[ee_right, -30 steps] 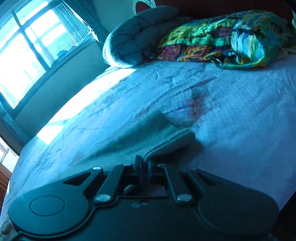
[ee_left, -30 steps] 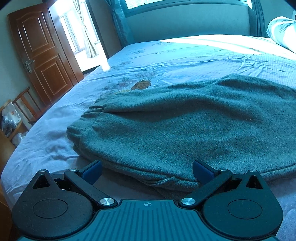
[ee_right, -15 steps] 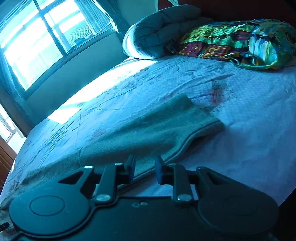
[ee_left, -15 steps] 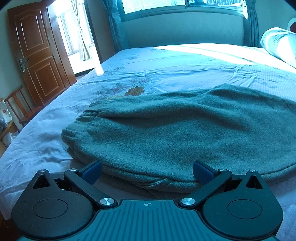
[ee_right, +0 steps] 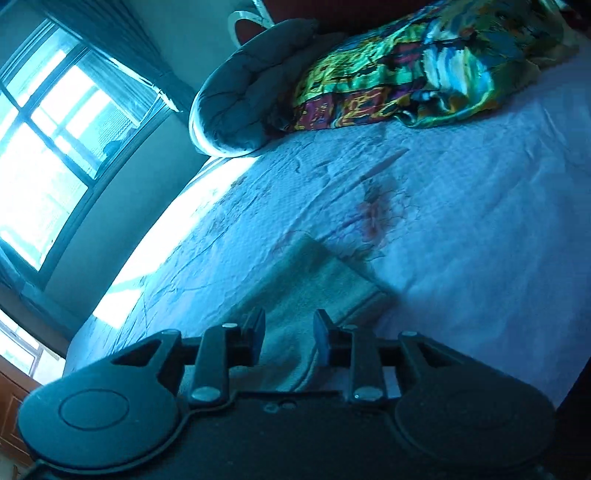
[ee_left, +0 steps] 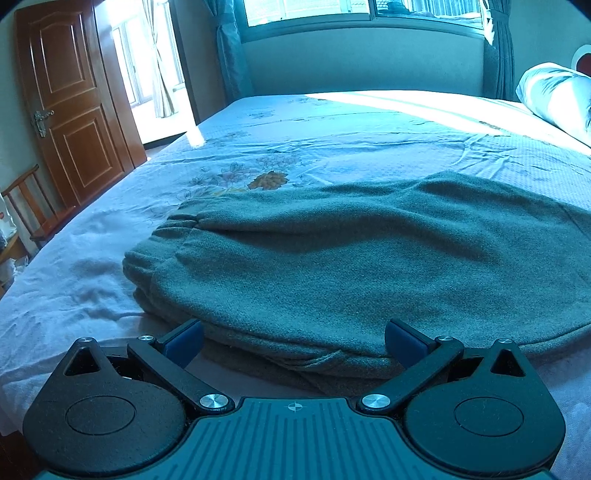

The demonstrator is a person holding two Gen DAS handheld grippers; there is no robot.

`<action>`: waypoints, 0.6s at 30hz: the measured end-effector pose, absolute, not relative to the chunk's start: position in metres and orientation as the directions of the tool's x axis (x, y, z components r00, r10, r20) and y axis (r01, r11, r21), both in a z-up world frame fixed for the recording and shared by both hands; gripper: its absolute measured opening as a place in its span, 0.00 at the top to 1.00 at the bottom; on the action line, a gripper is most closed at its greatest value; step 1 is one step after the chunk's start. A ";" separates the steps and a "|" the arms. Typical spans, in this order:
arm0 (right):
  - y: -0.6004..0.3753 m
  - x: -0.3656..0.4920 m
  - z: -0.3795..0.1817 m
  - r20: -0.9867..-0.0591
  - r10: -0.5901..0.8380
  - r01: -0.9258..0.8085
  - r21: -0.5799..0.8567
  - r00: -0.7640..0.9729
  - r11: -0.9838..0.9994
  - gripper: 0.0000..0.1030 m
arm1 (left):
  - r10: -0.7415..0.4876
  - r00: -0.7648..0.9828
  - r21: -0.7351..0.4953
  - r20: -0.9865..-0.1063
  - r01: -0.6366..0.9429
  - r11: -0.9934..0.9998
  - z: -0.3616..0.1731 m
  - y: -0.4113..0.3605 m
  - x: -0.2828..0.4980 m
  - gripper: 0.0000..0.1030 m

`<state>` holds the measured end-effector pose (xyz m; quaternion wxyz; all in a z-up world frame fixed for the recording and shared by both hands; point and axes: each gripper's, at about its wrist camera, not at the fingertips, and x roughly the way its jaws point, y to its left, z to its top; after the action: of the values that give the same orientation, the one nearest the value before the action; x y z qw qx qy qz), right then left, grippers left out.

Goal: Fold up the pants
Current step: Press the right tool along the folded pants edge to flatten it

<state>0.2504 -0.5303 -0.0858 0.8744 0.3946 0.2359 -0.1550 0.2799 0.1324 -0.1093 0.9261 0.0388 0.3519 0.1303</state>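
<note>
Green pants [ee_left: 362,266] are lying on the bed [ee_left: 332,129], folded lengthwise — cross-folds seem left. Left tongs [ee_left: 293,341] are gaping empty; right tongs [ee_right: 289,334] are opening above the cuff, not gripping.

A bed [ee_left: 110,266] with a pale floral-printed sheet fills the room's middle. At twelve o'clock in the left wrist view a wide window [ee_left: 362,11] throws a bright band of sunlight across the far mattress, with a dark curtain [ee_left: 227,51] hanging at eleven o'clock. A panelled wooden door [ee_left: 70,99] stands at ten o'clock, a wooden chair [ee_left: 29,206] below it at nine. In the right wrist view a rolled grey quilt [ee_right: 251,92] lies at twelve, a multicoloured blanket [ee_right: 424,70] at one.
</note>
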 end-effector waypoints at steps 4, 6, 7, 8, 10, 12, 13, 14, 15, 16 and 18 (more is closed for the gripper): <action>-0.544 0.235 -0.106 -0.546 -0.059 0.474 0.663 0.836 0.579 0.78 | 0.257 0.712 0.162 -0.654 -0.200 0.966 -0.115 0.124 0.289 0.00; -0.546 0.239 -0.116 -0.543 -0.051 0.473 0.678 0.838 0.562 0.79 | 0.253 0.709 0.162 -0.658 -0.195 0.967 -0.116 0.121 0.291 0.00; -0.546 0.243 -0.118 -0.533 -0.052 0.466 0.684 0.845 0.562 0.81 | 0.254 0.710 0.165 -0.657 -0.194 0.967 -0.116 0.119 0.291 0.00; -0.546 0.248 -0.120 -0.532 -0.056 0.467 0.682 0.845 0.563 0.82 | 0.253 0.710 0.164 -0.658 -0.193 0.967 -0.117 0.119 0.291 0.00; -0.547 0.263 -0.123 -0.551 -0.041 0.471 0.671 0.834 0.572 1.00 | 0.248 0.706 0.156 -0.663 -0.194 0.968 -0.118 0.119 0.291 0.00; -0.538 0.276 -0.107 -0.539 -0.062 0.446 0.622 0.840 0.644 1.00 | 0.242 0.702 0.139 -0.669 -0.201 0.970 -0.120 0.121 0.291 0.00; -0.531 0.278 -0.091 -0.489 -0.064 0.393 0.609 0.870 0.689 1.00 | 0.240 0.702 0.135 -0.671 -0.203 0.970 -0.121 0.122 0.291 0.00; -0.524 0.274 -0.075 -0.423 -0.067 0.334 0.597 0.904 0.729 1.00 | 0.240 0.701 0.135 -0.671 -0.203 0.970 -0.121 0.122 0.291 0.00; -0.516 0.267 -0.058 -0.335 -0.065 0.260 0.582 0.940 0.770 1.00 | 0.241 0.701 0.137 -0.671 -0.202 0.970 -0.121 0.122 0.291 0.00; -0.513 0.262 -0.052 -0.291 -0.061 0.228 0.585 0.955 0.778 1.00 | 0.241 0.702 0.139 -0.670 -0.201 0.970 -0.121 0.121 0.291 0.00; -0.522 0.261 -0.065 -0.324 -0.090 0.277 0.597 0.942 0.753 1.00 | 0.241 0.700 0.137 -0.672 -0.202 0.970 -0.122 0.122 0.292 0.00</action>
<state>0.2607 -0.5218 -0.0646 0.9257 0.3374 0.1392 -0.0991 0.2917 0.1216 -0.1224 0.9216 0.0263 0.3683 0.1201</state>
